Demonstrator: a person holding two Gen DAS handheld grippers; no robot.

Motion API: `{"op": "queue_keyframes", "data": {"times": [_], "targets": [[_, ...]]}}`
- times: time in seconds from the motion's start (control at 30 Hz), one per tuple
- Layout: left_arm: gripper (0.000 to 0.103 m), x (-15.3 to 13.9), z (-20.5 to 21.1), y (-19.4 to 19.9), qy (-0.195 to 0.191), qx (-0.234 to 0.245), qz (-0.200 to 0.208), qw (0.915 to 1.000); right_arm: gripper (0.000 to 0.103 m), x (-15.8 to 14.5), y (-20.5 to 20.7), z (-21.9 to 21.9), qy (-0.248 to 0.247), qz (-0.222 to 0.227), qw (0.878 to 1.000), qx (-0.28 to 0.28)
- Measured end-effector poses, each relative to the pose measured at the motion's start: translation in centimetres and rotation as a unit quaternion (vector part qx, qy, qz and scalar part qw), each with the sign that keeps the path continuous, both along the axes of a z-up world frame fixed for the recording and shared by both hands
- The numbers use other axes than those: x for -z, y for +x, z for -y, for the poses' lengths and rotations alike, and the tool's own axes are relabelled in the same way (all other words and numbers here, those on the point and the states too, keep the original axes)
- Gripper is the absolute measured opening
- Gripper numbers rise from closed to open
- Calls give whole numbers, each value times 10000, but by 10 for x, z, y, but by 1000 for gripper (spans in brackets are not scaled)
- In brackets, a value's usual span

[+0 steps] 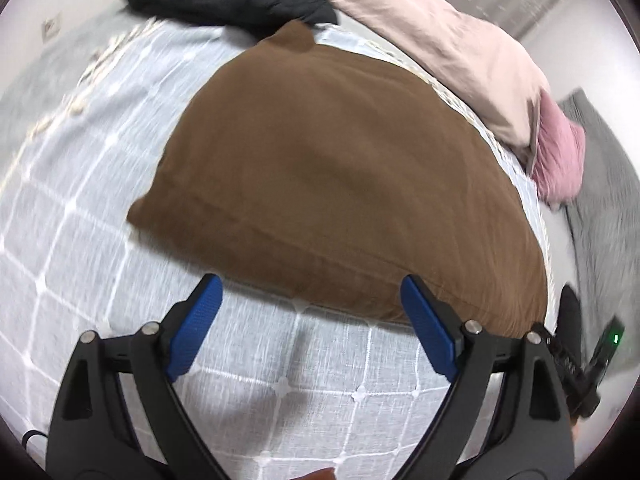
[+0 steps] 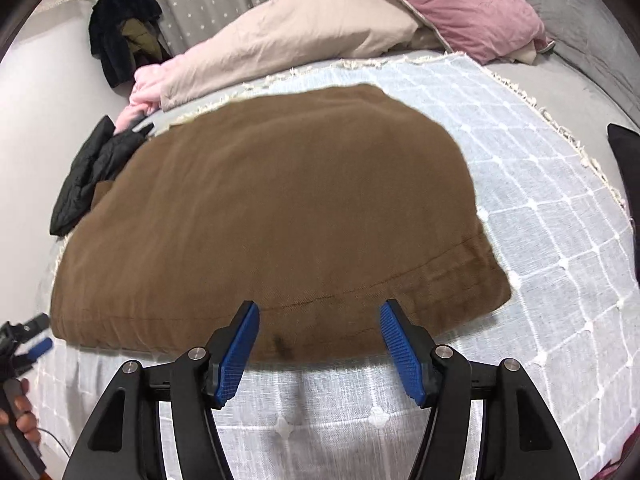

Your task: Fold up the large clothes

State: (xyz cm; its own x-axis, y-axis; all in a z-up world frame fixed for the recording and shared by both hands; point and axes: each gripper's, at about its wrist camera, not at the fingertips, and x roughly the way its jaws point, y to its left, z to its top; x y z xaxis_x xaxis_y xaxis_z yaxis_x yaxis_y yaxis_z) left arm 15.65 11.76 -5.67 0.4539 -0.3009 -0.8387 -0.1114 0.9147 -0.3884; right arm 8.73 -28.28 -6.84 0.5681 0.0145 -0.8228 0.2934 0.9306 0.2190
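One brown garment [image 2: 272,208], folded into a thick smooth pad with a stitched hem along its near edge, is laid flat on the white-checked cover [image 2: 560,240] of the bed, and both the left gripper [image 1: 312,320] and right gripper [image 2: 316,336] are held over that edge with jaws released and empty.

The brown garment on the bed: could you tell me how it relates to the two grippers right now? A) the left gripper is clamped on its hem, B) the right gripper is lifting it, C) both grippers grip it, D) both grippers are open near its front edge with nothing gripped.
D: the left gripper and the right gripper both stand open at the near hem of the brown garment, which lies flat, pads not pressing on it.
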Motion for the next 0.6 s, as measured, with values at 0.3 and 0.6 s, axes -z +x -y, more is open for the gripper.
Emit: {"op": "queue_keyframes", "data": {"times": [0.3,0.6], "targets": [[91,27,-13,-6,-1173,-668,-283,9904,66,-2,-7,1,624,120,9979,157],[91,62,-17,-1,-1753,-1236,-428,9758,66,9,10,-16,737,-51,9971,190]]}}
